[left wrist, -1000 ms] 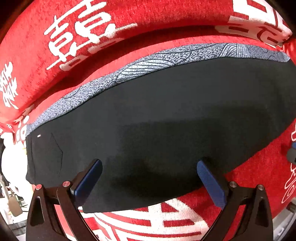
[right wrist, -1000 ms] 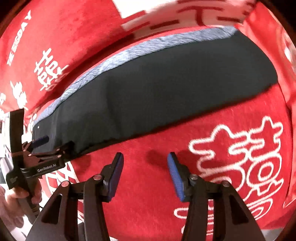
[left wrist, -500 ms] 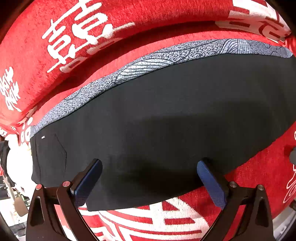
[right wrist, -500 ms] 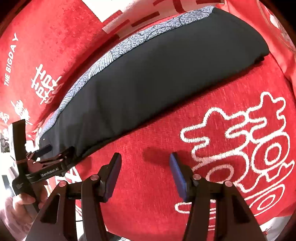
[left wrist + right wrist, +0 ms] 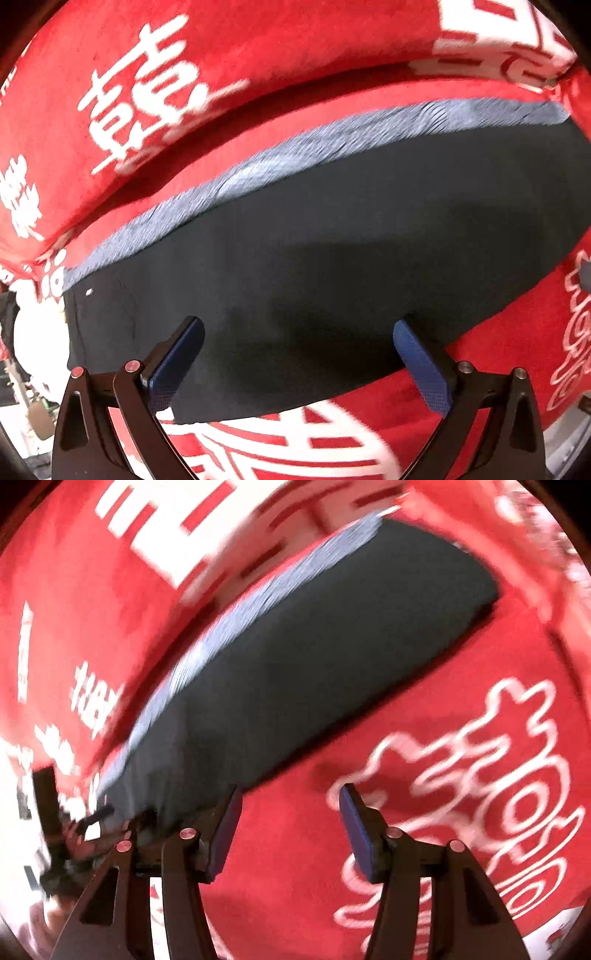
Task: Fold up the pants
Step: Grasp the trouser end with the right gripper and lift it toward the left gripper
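Observation:
Black pants [image 5: 332,240] lie folded in a long band on a red cover, with a blue-grey patterned strip [image 5: 295,147] along their far edge. My left gripper [image 5: 299,332] hangs over the near part of the pants, open wide, with nothing between its blue pads. In the right wrist view the pants [image 5: 314,664] run diagonally. My right gripper [image 5: 290,805] is open over the red cover beside their near edge, its left finger [image 5: 225,827] level with that edge. The left gripper [image 5: 74,823] shows blurred at the pants' lower-left end.
The red cover [image 5: 517,350] bears large white characters [image 5: 498,757] and rises into a padded back [image 5: 184,74] behind the pants. At the far left the cover ends and a bright room [image 5: 33,332] shows beyond it.
The right wrist view has rolled, so the pants now slant more steeply and their near edge sits at its left finger. The left gripper has drifted a little over the pants. Both stay open.

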Demonstrator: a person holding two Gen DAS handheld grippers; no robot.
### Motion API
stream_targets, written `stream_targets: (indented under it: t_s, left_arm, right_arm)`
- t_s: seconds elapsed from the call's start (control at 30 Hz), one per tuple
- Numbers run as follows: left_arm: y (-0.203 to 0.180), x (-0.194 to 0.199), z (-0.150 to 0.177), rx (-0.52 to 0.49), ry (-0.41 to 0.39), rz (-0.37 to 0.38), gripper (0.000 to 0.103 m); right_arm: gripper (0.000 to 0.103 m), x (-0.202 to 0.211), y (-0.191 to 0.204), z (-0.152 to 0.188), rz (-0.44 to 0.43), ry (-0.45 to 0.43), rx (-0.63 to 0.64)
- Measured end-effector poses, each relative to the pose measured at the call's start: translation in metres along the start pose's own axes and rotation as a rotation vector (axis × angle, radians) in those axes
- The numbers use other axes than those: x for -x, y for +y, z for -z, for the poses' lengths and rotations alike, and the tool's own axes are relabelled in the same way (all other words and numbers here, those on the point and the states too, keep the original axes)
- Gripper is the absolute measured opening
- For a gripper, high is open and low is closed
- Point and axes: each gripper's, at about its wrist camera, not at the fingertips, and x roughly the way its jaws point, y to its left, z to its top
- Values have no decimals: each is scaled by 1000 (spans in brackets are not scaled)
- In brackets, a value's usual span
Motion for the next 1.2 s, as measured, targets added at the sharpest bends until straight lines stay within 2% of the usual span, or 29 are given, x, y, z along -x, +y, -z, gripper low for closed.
stream_targets:
  t_s: [0.17, 0.2, 0.23, 0.27, 0.3, 0.47, 0.5, 0.53, 0.6, 0.63, 0.73, 0.8, 0.87, 1.07, 1.17, 1.2]
  left_arm:
    - [-28, 7, -21, -16, -29, 36, 103]
    - [-31, 9, -21, -12, -32, 43, 103]
    - [-36, 11, -25, -8, -36, 50, 103]
    - [-40, 12, -28, -8, -39, 54, 103]
    - [-43, 13, -29, -7, -42, 57, 103]
    - [-59, 16, -40, -6, -50, 73, 103]
    - [-60, 17, -42, 5, -52, 86, 103]
    - [-61, 18, -44, 15, -55, 92, 103]
    - [-65, 17, -48, 20, -54, 98, 103]
    - [-69, 16, -50, 19, -52, 99, 103]
    - [-70, 3, -50, 17, -57, 97, 103]
    - [-73, -11, -45, 19, -18, 100, 103]
    - [-72, -14, -42, 50, -29, 119, 103]
    - [-81, -12, -40, 32, -63, 116, 103]
    - [-79, -10, -41, 21, -56, 125, 102]
    - [-76, -7, -44, 23, -55, 134, 87]
  right_arm:
    - [59, 23, -41, -34, 71, -162, -181]
    - [56, 26, -47, -40, 80, -183, -207]
    - [27, 28, -55, -48, 84, -198, -239]
    - [11, 28, -59, -54, 93, -192, -251]
    - [8, 30, -61, -59, 92, -197, -254]
    - [12, 41, -54, -63, 76, -222, -190]
    - [17, 41, -55, -59, 45, -213, -195]
    - [33, 41, -60, -54, 9, -197, -207]
    - [44, 37, -65, -43, -48, -173, -244]
    - [45, 33, -67, -35, -90, -158, -260]
    - [45, 21, -71, -23, -128, -135, -281]
    - [45, 13, -77, -19, -165, -147, -304]
    - [45, 10, -83, -19, -207, -191, -304]
    - [45, 0, -89, -44, -278, -304, -281]
    - [45, -5, -85, -59, -286, -301, -312]
    - [34, -6, -83, -63, -284, -279, -334]
